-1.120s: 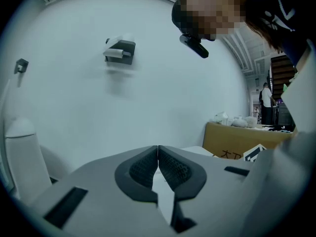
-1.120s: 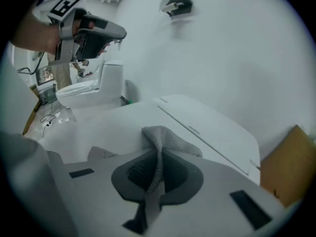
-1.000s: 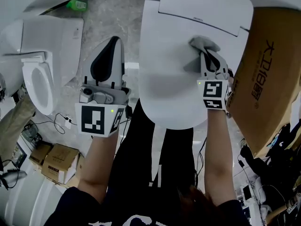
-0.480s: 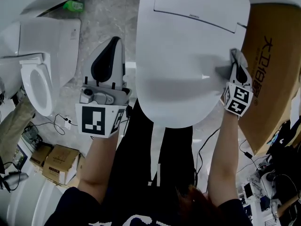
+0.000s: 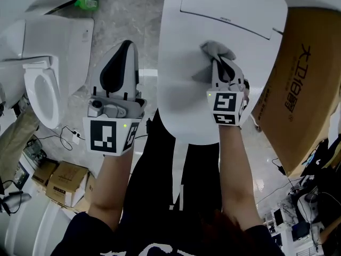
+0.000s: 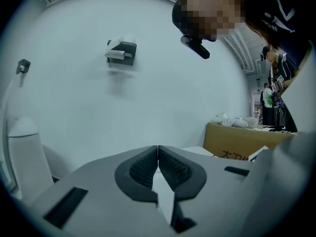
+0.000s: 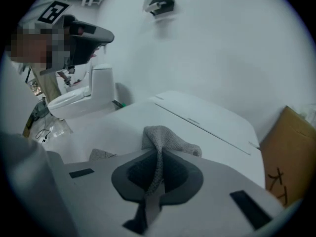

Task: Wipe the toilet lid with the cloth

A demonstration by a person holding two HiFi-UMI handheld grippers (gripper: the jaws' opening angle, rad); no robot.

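The left gripper (image 5: 124, 55) hangs off the lid's 9 o'clock edge, over the floor (image 5: 125, 12), its jaws pressed together on nothing. The toilet lid (image 5: 184, 97) runs long from 12 to 6 o'clock. Above its middle the right gripper (image 5: 219, 67) pinches the grey cloth (image 5: 215, 49), which bunches at its 12 o'clock on the lid. I'd say the right hand is the one placed to wipe.

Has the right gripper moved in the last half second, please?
Yes: the right gripper, with the cloth, slid left, away from the box toward the lid's middle.
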